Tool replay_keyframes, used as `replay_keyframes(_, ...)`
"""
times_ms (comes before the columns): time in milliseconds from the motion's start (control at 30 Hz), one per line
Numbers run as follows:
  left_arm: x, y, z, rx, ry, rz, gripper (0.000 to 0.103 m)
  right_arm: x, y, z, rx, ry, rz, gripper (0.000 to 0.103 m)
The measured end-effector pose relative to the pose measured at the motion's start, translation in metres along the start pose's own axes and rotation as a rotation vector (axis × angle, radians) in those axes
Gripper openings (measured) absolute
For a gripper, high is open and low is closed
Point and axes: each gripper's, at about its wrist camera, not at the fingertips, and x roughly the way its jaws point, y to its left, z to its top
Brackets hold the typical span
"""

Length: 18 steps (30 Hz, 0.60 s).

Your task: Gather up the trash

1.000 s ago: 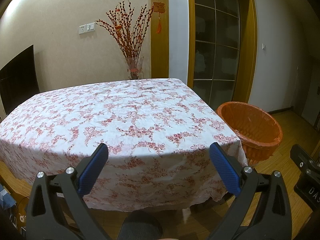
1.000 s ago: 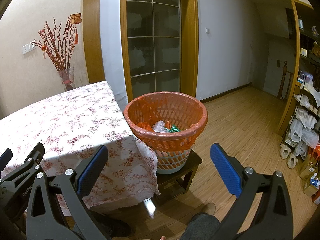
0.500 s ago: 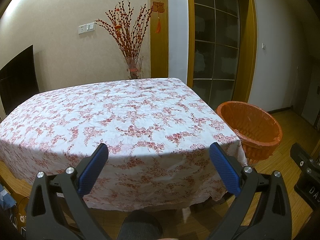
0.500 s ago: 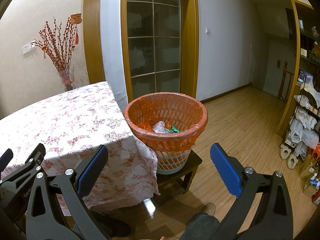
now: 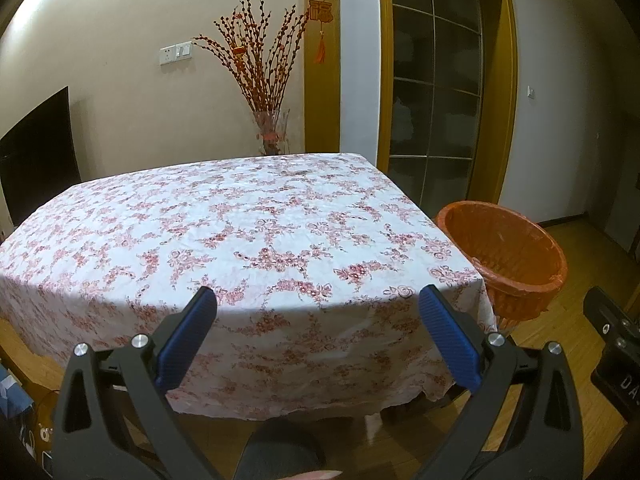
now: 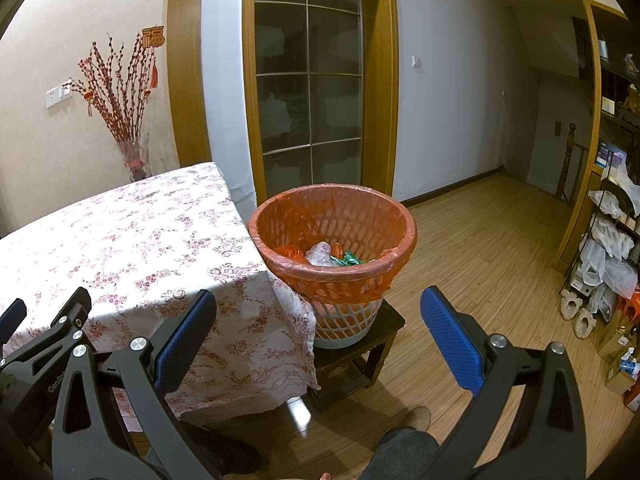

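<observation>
Nothing has moved since a second ago: our left hand-held gripper [image 5: 318,330] and right hand-held gripper [image 6: 318,330] stay wide and empty, crumpled wrappers [image 6: 330,255] lie inside the orange-lined plastic basket [image 6: 370,271] beside the bare floral-clothed desk [image 5: 224,232], so collection looks finished.

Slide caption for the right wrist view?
Open right gripper faces the orange-lined trash basket, trash inside, beside the floral-clothed table.
</observation>
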Motion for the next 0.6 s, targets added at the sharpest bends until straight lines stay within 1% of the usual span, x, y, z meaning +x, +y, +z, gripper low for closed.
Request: replay_keyframes(600, 0.0014, 0.0004, 0.0002, 0.003, 0.0, 0.001, 0.099, 0.0003, 0.0003, -0.0005, 0.0, 0.001, 0.0, 0.1)
